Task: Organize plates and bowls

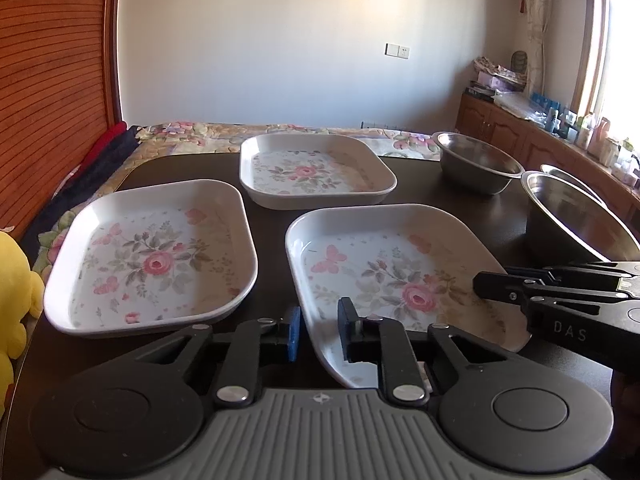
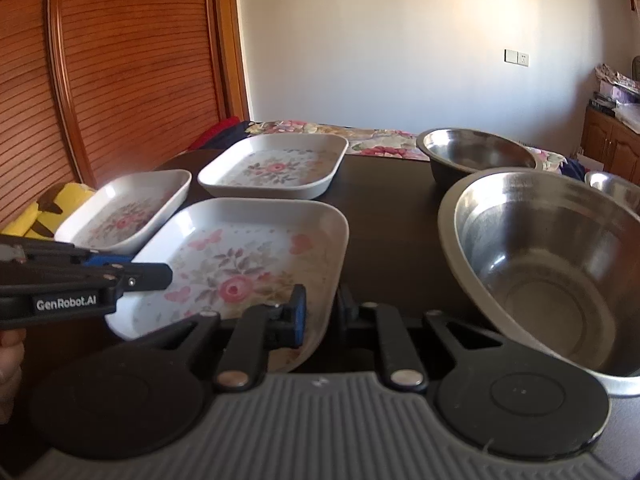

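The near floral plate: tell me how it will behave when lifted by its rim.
The near floral plate looks rigid, so it should lift without flexing. Its glossy rim may slip between the left gripper pads. Held at one corner, it will probably tilt.

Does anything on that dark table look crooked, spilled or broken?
Nothing spilled or broken. The nearest white floral square plate sits turned at an angle to the other two floral plates, with both grippers straddling its near rim.

Third steel bowl (image 2: pixel 616 186) sits mostly hidden behind the nearest bowl (image 2: pixel 552 264).
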A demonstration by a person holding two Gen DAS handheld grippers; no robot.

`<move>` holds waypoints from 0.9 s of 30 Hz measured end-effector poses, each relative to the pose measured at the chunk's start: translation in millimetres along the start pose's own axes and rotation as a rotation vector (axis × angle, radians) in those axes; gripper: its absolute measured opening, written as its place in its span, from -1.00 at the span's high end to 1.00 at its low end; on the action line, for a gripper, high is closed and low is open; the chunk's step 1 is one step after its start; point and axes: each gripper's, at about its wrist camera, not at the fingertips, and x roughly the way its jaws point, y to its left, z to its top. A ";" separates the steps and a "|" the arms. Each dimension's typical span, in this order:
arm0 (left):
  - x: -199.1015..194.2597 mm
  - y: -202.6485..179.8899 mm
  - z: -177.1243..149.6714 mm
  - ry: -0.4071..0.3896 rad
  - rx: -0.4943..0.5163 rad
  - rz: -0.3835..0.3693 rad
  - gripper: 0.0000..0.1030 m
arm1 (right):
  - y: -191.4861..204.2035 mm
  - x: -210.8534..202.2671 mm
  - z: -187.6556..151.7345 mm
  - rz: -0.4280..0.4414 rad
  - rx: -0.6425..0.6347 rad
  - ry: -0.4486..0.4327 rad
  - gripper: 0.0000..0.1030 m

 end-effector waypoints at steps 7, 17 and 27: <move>-7.6 1.4 -3.0 0.010 0.007 -0.004 0.65 | 2.3 -7.4 -3.5 0.014 -0.023 -0.012 0.77; -36.1 -4.9 -9.0 -0.030 0.011 -0.001 0.65 | 2.9 -27.9 -6.3 0.048 -0.003 -0.033 0.77; -71.8 -13.8 -26.9 -0.062 0.021 0.007 0.65 | 12.3 -61.2 -21.2 0.058 -0.012 -0.061 0.76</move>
